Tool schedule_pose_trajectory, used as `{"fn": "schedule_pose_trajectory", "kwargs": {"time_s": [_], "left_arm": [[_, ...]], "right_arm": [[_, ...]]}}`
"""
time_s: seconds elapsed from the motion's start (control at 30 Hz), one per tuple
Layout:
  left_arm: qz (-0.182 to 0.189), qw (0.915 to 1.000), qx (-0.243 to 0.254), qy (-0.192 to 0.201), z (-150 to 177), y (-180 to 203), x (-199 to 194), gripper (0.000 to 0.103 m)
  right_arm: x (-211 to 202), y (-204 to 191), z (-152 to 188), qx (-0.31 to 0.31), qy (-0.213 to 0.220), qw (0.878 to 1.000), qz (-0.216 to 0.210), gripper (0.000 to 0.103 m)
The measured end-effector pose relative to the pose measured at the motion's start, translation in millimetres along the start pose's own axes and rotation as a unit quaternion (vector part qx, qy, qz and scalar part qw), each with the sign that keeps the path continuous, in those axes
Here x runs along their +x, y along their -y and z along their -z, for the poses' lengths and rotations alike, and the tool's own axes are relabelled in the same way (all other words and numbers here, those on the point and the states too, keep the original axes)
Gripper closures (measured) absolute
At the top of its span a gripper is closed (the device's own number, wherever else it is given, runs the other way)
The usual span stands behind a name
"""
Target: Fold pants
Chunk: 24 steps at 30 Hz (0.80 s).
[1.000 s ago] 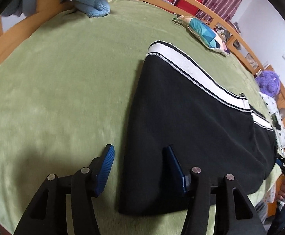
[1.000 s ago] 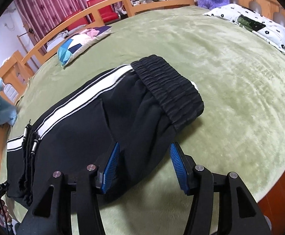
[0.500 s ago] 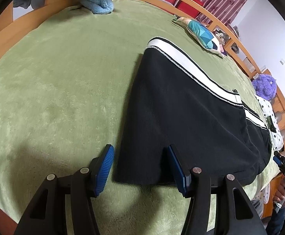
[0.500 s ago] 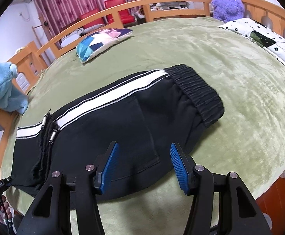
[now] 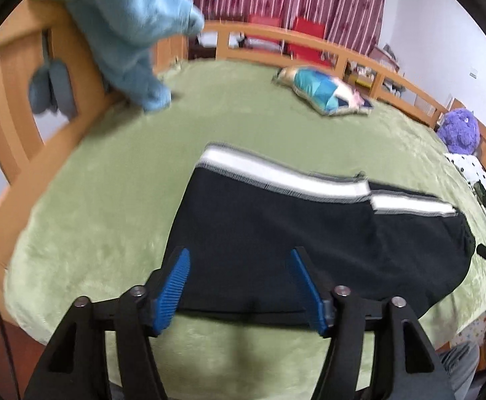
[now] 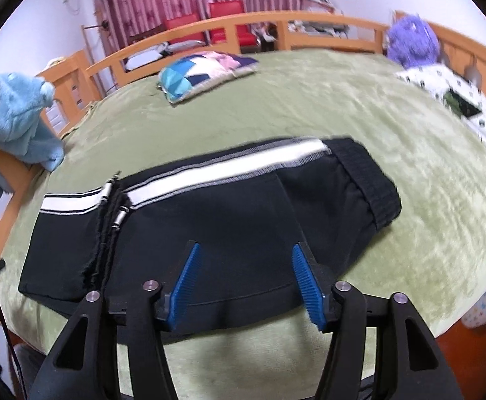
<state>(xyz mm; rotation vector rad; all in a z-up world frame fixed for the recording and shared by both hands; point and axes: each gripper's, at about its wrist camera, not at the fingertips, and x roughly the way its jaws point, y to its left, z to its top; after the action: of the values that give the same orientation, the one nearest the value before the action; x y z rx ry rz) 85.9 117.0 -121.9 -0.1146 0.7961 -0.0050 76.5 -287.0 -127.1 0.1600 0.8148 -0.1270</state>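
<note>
The black pants (image 6: 229, 220) lie flat on the green bed (image 6: 309, 106), near its front edge, already doubled over lengthwise and once across, so the fold looks largely made and this seems to be the release after it; the left claw (image 5: 239, 286) hangs above the near edge of the cloth with its jaws opening and nothing between the blue pads, and the right claw (image 6: 248, 288) does the same over the seat end, jaws opening, empty, clear of the fabric; by my reading one more fold across may remain, and that would call for both claws to drop to one short end, pinch both layers at the corners, and carry them over level so the edges meet; otherwise a smoothing pass would do. The garment is dark and soft, with a white stripe (image 6: 222, 166) running along the far side, a ribbed elastic waistband (image 6: 369, 180) at the right end, and metal-tipped drawstrings (image 6: 119, 220) showing at the step where one layer ends over the other; the motion blurs finer detail.
</note>
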Motion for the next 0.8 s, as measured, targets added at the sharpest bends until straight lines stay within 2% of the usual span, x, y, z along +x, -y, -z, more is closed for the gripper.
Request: {"fn": "schedule_pose_trajectory", "kwargs": {"time_s": [0.13, 0.3, 0.57, 0.67, 0.8], "left_arm": [[-0.042, 0.9979, 0.016, 0.047, -1, 30, -32, 0.027], [-0.075, 0.9947, 0.017, 0.069, 2, 50, -54, 0.026], [-0.070, 0.9957, 0.015, 0.058, 9, 65, -65, 0.026], [-0.067, 0.9964, 0.012, 0.052, 14, 68, -68, 0.026], [-0.064, 0.9963, 0.004, 0.057, 18, 68, -73, 0.026]], "right_arm": [[-24, -14, -1, -0.019, 0.028, 0.999, 0.001, 0.030], [-43, -14, 3, -0.023, 0.031, 0.999, -0.001, 0.028], [-51, -1, 6, -0.015, 0.020, 1.000, 0.011, 0.028], [-52, 1, 7, -0.011, 0.023, 1.000, 0.014, 0.023], [-57, 2, 10, -0.004, 0.050, 0.999, 0.021, 0.022]]}}
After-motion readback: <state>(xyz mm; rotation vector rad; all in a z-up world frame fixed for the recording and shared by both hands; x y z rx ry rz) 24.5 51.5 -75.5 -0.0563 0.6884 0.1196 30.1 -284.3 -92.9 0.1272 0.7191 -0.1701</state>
